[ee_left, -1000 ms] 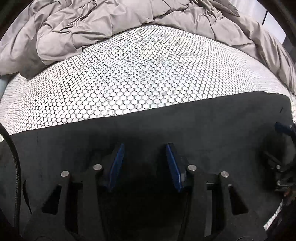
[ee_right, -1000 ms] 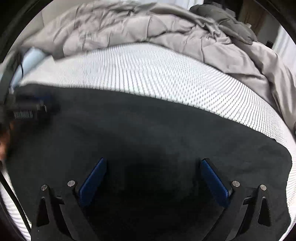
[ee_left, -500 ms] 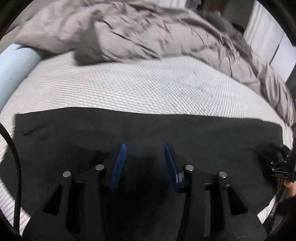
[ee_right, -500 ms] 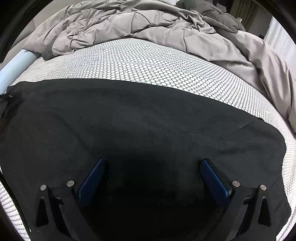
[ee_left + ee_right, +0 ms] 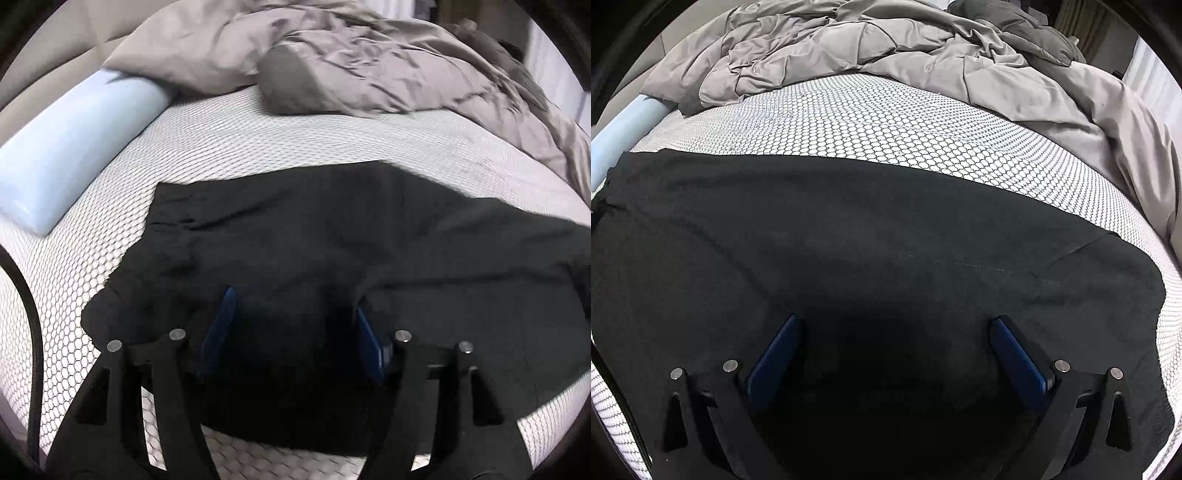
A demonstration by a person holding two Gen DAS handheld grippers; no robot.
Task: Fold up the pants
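The bed (image 5: 923,122) is my work surface, its honeycomb-patterned mattress cover giving a broad flat area, which I judge is why the pants (image 5: 849,229) are spread across its near side rather than anywhere else. They lie as one long dark band running left to right, mostly flat in the right wrist view, while the left wrist view shows the end under my left tool bunched and rumpled, with a ridge of cloth rising between its fingers.

The grey comforter (image 5: 886,55) is heaped along the far side and down the right edge. It lies apart from the pants, but I think a fold carried away from me would run toward it. A pale blue bolster (image 5: 66,155) lies at the far left of the bed, near the pants' left end but not touching.

My right gripper (image 5: 895,350) is spread wide, nothing between its blue pads, hovering low over the middle of the cloth. My left gripper (image 5: 295,325) is parted more narrowly, straddling that raised ridge; the pads do not look closed on it, so I judge it is not gripping yet. A black cable (image 5: 29,314) curves along the left edge of that view
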